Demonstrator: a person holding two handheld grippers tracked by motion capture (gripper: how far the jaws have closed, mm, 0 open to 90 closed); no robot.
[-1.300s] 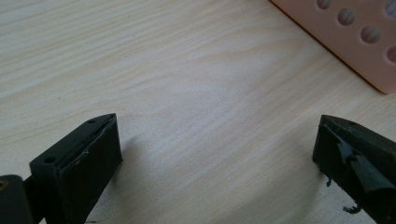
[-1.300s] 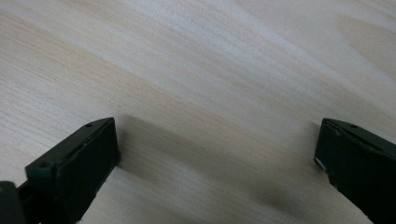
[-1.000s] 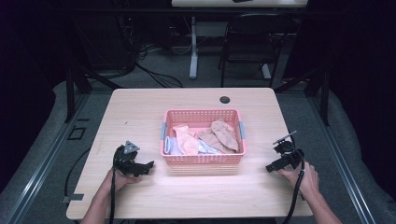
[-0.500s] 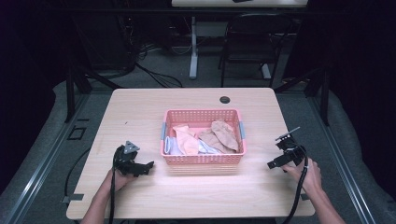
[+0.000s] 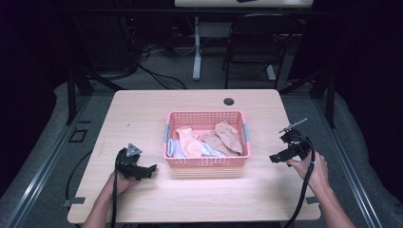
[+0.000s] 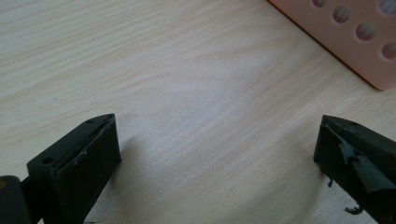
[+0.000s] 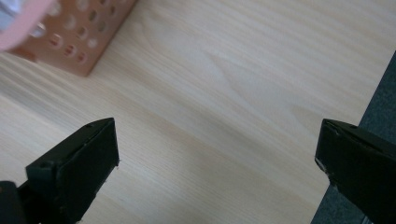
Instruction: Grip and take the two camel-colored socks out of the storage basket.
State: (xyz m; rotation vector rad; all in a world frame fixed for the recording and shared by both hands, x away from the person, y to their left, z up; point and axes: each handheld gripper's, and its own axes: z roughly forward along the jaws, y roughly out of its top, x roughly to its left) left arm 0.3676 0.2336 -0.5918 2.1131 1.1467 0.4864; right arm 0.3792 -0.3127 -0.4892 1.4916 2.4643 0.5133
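The left gripper (image 5: 151,169) sat low over the wooden table (image 5: 142,114), jaws spread wide and empty, just left of the pink basket (image 5: 207,163). The right gripper (image 5: 274,158) hovered near the table's right edge, jaws likewise apart, holding nothing. Crumpled cloths (image 5: 227,137) lay inside the basket between them.

Table (image 5: 199,194): pale wood with a straight grain, rectangular, on a grey floor
Basket (image 5: 207,162): pink plastic with round holes in its walls, standing on the table about midway across, nearer the front edge than the back
Basket load: crumpled cloths in peach, tan and white
Hole (image 5: 229,101): small, dark and round, in the tabletop near the back edge, behind the basket
Left gripper view: bare wood, a basket corner (image 6: 373,56) at top right
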